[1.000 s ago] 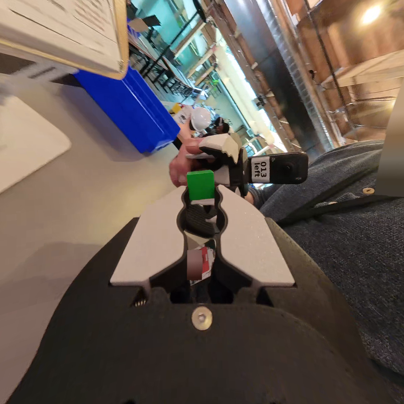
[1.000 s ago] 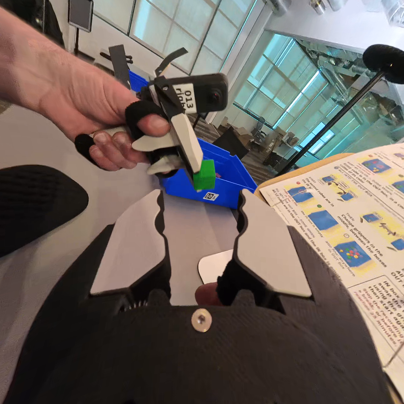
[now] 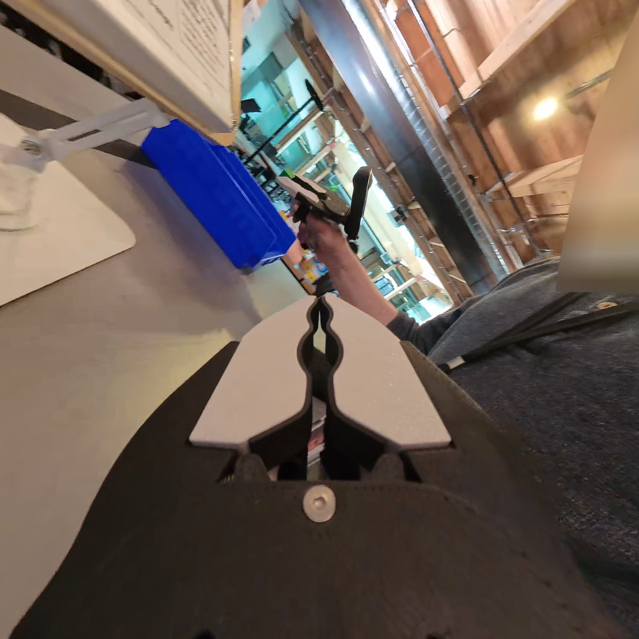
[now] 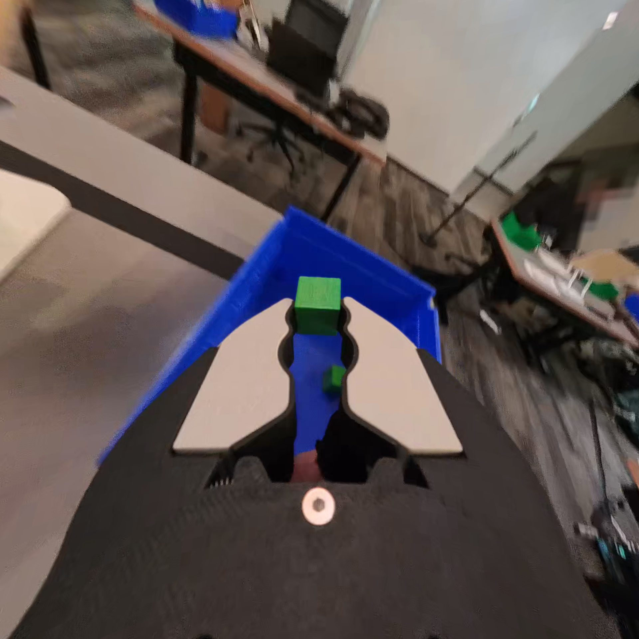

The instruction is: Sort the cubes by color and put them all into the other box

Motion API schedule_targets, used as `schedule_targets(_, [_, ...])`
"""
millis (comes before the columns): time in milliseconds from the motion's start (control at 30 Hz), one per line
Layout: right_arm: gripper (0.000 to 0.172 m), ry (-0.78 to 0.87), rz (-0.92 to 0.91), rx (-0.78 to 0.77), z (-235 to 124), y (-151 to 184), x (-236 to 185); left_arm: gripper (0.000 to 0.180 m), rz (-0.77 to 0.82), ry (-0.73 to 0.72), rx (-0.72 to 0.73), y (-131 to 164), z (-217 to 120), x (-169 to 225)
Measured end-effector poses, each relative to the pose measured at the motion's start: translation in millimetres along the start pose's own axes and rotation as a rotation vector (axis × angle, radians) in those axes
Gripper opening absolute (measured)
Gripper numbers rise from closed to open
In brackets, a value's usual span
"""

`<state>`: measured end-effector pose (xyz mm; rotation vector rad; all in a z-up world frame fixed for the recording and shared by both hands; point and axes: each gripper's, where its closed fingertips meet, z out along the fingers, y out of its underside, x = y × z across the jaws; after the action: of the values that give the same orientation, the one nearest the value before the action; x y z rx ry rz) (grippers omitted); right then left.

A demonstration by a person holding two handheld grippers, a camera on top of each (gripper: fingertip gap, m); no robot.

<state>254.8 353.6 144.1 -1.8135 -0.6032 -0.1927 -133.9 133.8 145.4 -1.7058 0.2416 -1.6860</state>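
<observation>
- right gripper (image 4: 317,306) is pinching a matte green cube (image 4: 317,304) between its smooth grey pads, over the glossy blue box (image 4: 363,262)
- another green cube (image 4: 333,378) is sitting inside at 5 o'clock
- left gripper (image 3: 318,301) is clamping shut on nothing

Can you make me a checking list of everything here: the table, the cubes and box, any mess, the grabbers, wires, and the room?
Surface: pale grey table, a white mat on it.
Job's things: green cube held over the blue box; another green cube lies inside.
Clutter: printed instruction sheet.
Grippers: left gripper jaws closed, empty; right gripper jaws pressed on the green cube.
Cables: nothing seen.
Surroundings: other desks, big windows.
</observation>
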Motion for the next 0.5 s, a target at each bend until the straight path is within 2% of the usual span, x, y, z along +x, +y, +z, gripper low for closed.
schedule_targets(100, [0.024, 0.013, 0.031, -0.178, 30, 52, 25, 0.0, 0.014, -0.107, 0.001, 5, -14, -17])
schedule_targets(267, [0.024, -0.114, -0.02, -0.514, 58, 129, 11, 0.0, 0.073, -0.294, 0.046, -3, -48, -40])
schedule_targets(333, [0.024, -0.131, -0.053, -0.526, 65, 135, 5, 0.0, 0.104, -0.363, 0.064, -10, -65, -46])
schedule_targets(433, [0.054, -0.144, -0.046, -0.572, 75, 144, -2, 0.0, 0.16, -0.456, 0.099, -26, -93, -53])
schedule_targets(500, [0.056, -0.114, -0.081, -0.569, 77, 141, 1, 0.0, 0.192, -0.536, 0.112, -38, -115, -60])
